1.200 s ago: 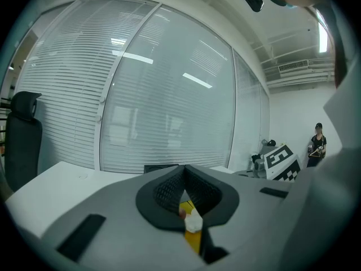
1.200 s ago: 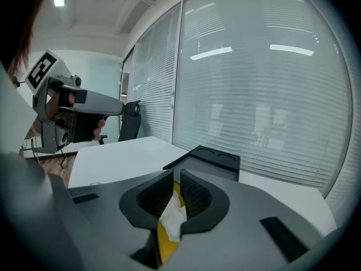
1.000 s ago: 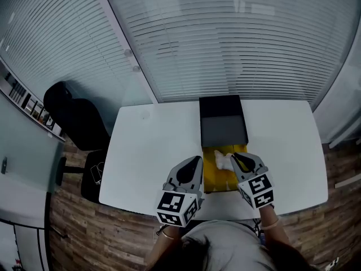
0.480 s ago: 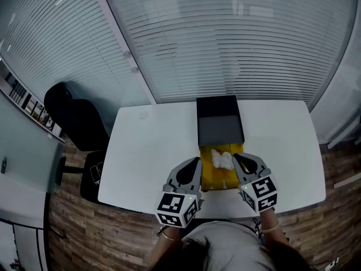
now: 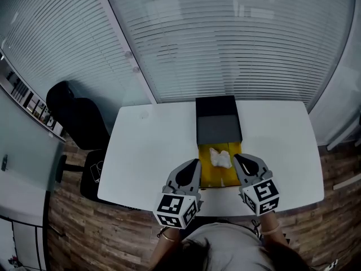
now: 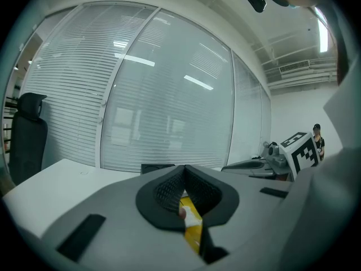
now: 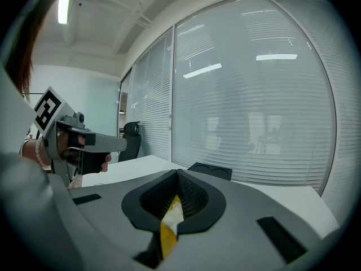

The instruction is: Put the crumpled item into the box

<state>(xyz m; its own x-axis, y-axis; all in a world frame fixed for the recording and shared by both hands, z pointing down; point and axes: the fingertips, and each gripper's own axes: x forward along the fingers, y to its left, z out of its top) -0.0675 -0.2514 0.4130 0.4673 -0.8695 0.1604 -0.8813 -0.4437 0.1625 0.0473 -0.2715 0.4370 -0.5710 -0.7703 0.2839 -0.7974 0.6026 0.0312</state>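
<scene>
The crumpled white item (image 5: 220, 158) lies inside the yellow box (image 5: 206, 175) on the white table (image 5: 152, 151). The box's black lid part (image 5: 218, 127) lies just beyond the yellow part. My left gripper (image 5: 193, 164) hovers at the box's left edge and my right gripper (image 5: 238, 158) at its right edge. Both are shut on nothing and apart from the item. In the left gripper view a strip of the yellow box (image 6: 190, 226) shows through the slit below the meeting jaws. The right gripper view shows the yellow box (image 7: 166, 236) and a bit of the white item (image 7: 176, 210) the same way.
A black office chair (image 5: 73, 117) stands off the table's left end. Windows with blinds (image 5: 225, 38) run behind the table's far edge. The person's body is at the near edge. Bare table top lies to the left and right of the box.
Both grippers have drawn slightly back toward the table's front edge. The crumpled item stays lying in the yellow box.
</scene>
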